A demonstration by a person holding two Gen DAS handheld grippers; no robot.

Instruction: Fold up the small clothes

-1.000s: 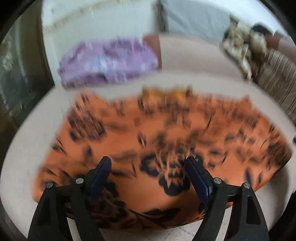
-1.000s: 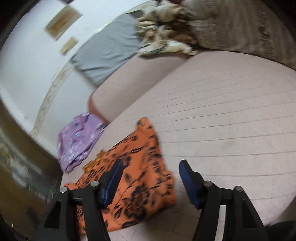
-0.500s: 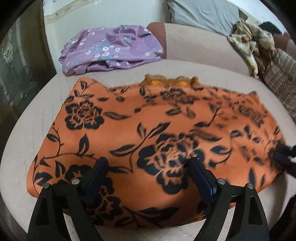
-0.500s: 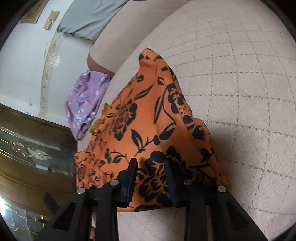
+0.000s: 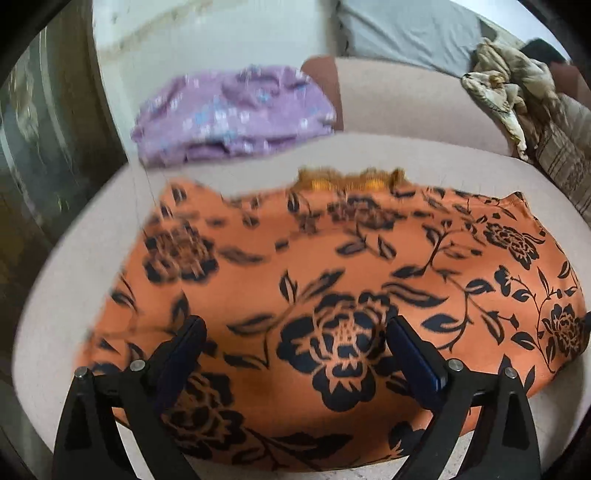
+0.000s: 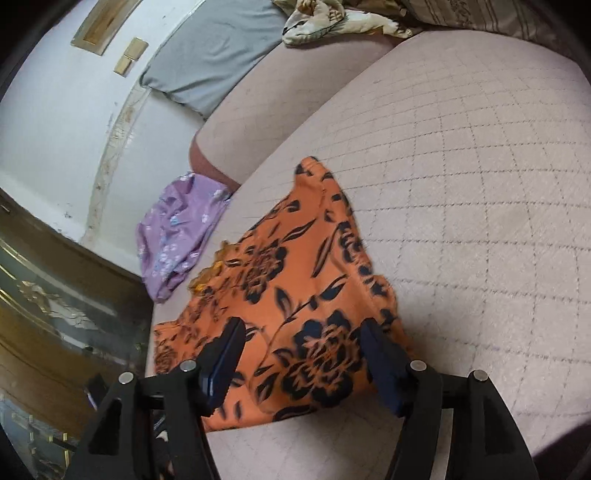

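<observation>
So the biggest thing going on is the pale quilted sofa seat, and pretty much everything sits on it. Spread flat on that seat is the orange garment with black flowers, taking up most of the left wrist view; a bit of yellow-orange trim peeks out at its far edge. Beyond the orange garment, up against the sofa's backrest, there's a crumpled purple floral garment, near but not touching as far as I can tell. Farther along the backrest from the orange garment leans a grey cushion, and next to that is a bunched beige patterned cloth.

Left hand-held gripper hangs over the near part of the orange garment, jaws spread wide with nothing between them. Right hand-held gripper is over the garment's corner at the right end, jaws also wide apart and gripping nothing, the fabric just lying below them. Parts of the left view are blurry, so the print's fine detail is mush there.
</observation>
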